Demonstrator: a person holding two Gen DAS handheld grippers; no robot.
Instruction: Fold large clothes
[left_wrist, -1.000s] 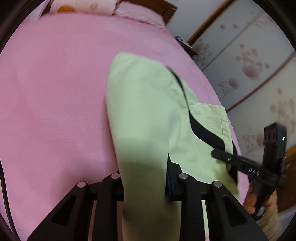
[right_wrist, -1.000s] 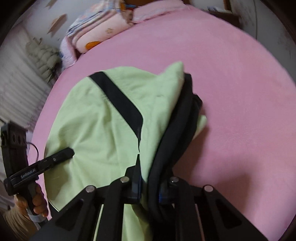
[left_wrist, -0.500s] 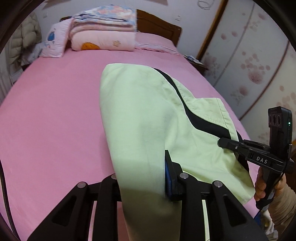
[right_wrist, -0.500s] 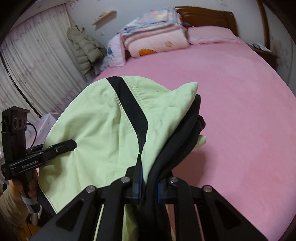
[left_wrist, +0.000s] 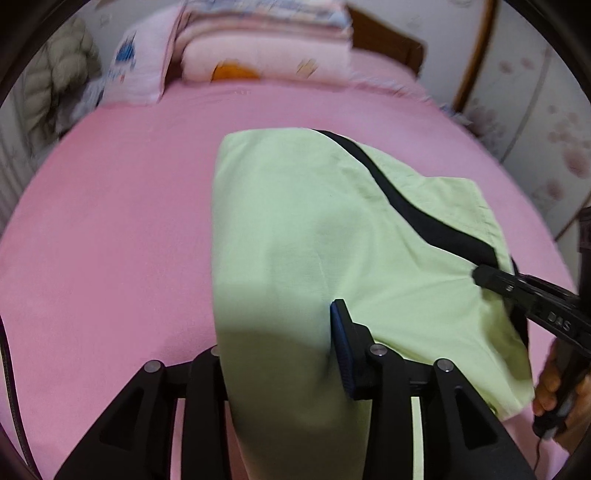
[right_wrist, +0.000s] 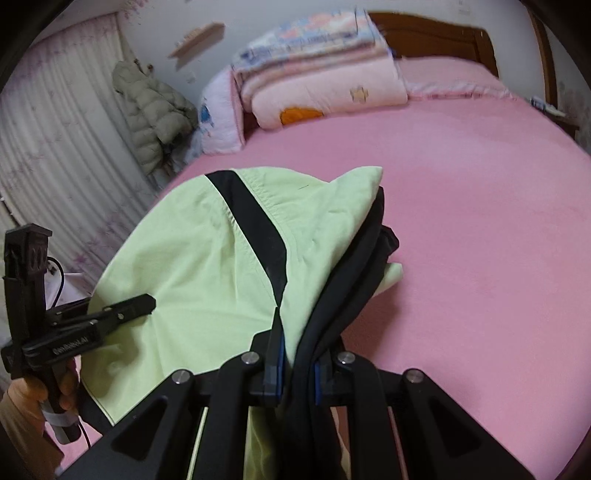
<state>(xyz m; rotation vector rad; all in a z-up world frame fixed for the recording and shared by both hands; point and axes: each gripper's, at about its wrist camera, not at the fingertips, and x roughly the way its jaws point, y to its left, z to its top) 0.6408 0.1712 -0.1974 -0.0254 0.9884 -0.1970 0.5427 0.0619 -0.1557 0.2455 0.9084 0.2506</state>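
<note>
Left wrist view: the left gripper (left_wrist: 280, 354), jaws opening, has the pale green garment with a black stripe (left_wrist: 314, 240) between them, draped over the pink bed (left_wrist: 110, 240)'s right edge

Right wrist view: the right gripper (right_wrist: 297, 363) is clamped on the garment's bunched dark edge

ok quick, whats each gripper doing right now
left gripper: fingers opening, green garment between them
right gripper: shut on the green garment

garment (left_wrist: 295, 229) | light green, black stripe, dark lining | folded, draped over pink bed
</note>
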